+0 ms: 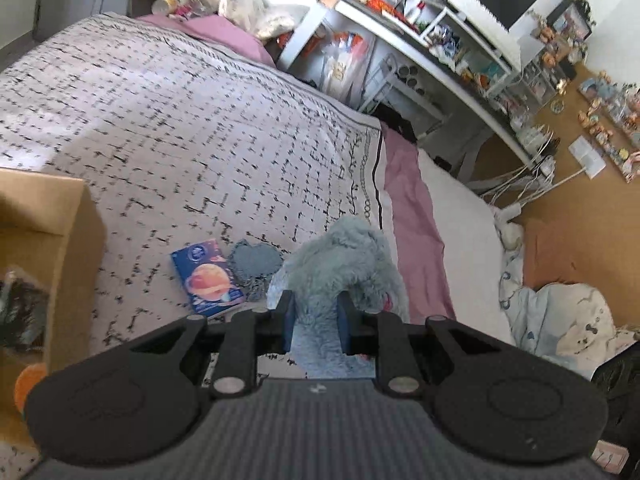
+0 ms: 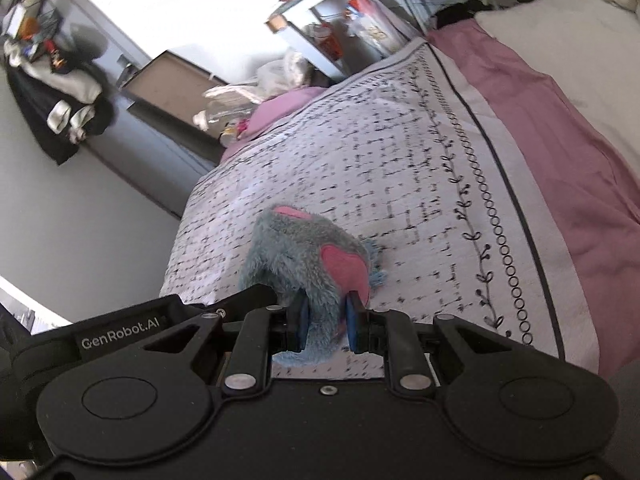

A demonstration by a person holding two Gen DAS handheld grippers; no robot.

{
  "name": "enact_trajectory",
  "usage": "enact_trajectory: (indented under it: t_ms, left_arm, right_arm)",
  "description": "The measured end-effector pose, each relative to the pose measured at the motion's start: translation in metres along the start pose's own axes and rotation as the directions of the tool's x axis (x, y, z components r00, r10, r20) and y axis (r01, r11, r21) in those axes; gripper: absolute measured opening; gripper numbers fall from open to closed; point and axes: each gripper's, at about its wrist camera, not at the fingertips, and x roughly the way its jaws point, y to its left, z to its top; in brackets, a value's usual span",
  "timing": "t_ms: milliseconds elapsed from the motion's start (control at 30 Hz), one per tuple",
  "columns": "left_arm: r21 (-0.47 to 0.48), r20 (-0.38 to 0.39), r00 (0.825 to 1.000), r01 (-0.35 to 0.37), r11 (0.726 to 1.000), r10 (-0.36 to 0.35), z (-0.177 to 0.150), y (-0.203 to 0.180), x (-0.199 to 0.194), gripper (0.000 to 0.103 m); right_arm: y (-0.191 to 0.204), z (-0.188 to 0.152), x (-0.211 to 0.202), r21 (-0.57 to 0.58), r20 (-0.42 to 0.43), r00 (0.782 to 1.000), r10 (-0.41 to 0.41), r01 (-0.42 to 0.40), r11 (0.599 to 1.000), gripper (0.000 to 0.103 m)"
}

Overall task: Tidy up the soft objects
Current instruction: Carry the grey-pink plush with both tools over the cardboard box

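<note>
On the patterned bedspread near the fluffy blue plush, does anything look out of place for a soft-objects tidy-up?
Yes. A blue box with an orange planet picture lies tilted on the patterned bedspread, beside a small blue heart-shaped piece. It looks rigid, unlike the fluffy blue plush clamped in the left hand-held gripper. Nothing looks spilled or damaged.

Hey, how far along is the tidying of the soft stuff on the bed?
Done: nothing visibly finished, though the cardboard box already holds a few items. In hand: both grippers, left and right, are shut on the blue plush toy. Left: the blue knitted heart still lies on the bedspread.
</note>
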Motion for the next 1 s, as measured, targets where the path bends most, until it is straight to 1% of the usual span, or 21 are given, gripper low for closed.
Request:
enact_trajectory:
  t_ms: [167, 533, 867, 1000]
  left_arm:
    - [-0.021, 0.034, 0.999, 0.01, 1.0, -0.009, -0.007, 0.014, -0.033, 0.021]
    - [-0.099, 0.09, 0.996, 0.02, 0.995, -0.011, -0.011, 0.059, -0.08, 0.021]
    - [-0.166, 0.138, 0.99, 0.019, 0.986, 0.004, -0.005, 0.107, -0.112, 0.021]
    - [-0.18, 0.138, 0.99, 0.007, 0.984, 0.019, -0.001, 0.126, -0.118, 0.021]
  right_arm:
    - [0.028, -0.008, -0.01, -0.049, 0.006, 1.0, 0.01, -0.009, 0.999, 0.019]
    - [0.085, -0.034, -0.009, -0.136, -0.012, 1.0, 0.014, -0.015, 0.991, 0.019]
    - [0.139, -0.055, 0.005, -0.216, -0.033, 0.999, 0.029, -0.035, 0.976, 0.019]
    - [0.156, -0.062, 0.017, -0.242, -0.05, 0.998, 0.026, -0.038, 0.97, 0.019]
